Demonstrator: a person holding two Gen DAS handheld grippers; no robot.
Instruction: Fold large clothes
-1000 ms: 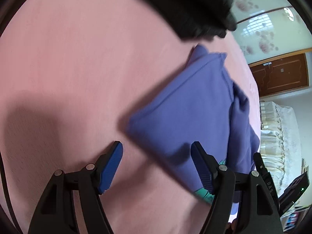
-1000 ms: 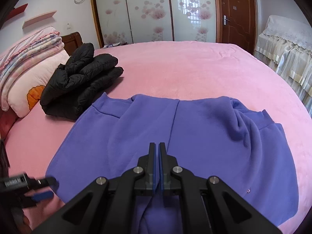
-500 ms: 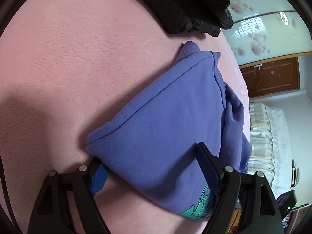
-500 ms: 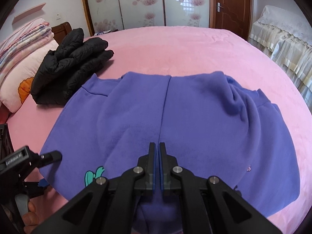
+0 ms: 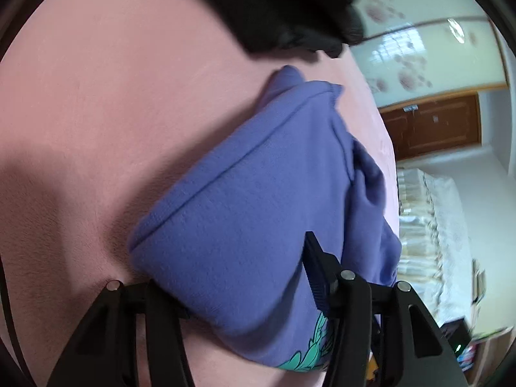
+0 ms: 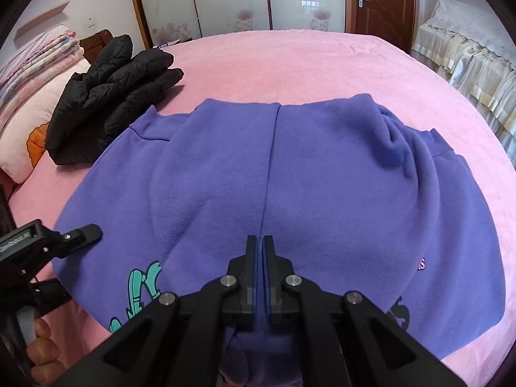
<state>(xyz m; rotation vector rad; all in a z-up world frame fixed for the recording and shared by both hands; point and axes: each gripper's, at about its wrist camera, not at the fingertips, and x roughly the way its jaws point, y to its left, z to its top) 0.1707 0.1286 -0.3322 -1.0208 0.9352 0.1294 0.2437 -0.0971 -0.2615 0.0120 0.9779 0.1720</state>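
While the purple sweatshirt [image 6: 290,174] lies spread on the pink bed [image 6: 290,61] beside a folded black jacket [image 6: 109,96], the right gripper [image 6: 263,248] pinches its near fold; the left gripper [image 5: 235,277] straddles a corner, fingers apart.

You have a black puffer jacket [image 6: 113,100] folded on the pink bed [image 6: 306,64]; a pillow [image 6: 29,119] lies just beside it; a brown door [image 6: 380,0] stands beyond.
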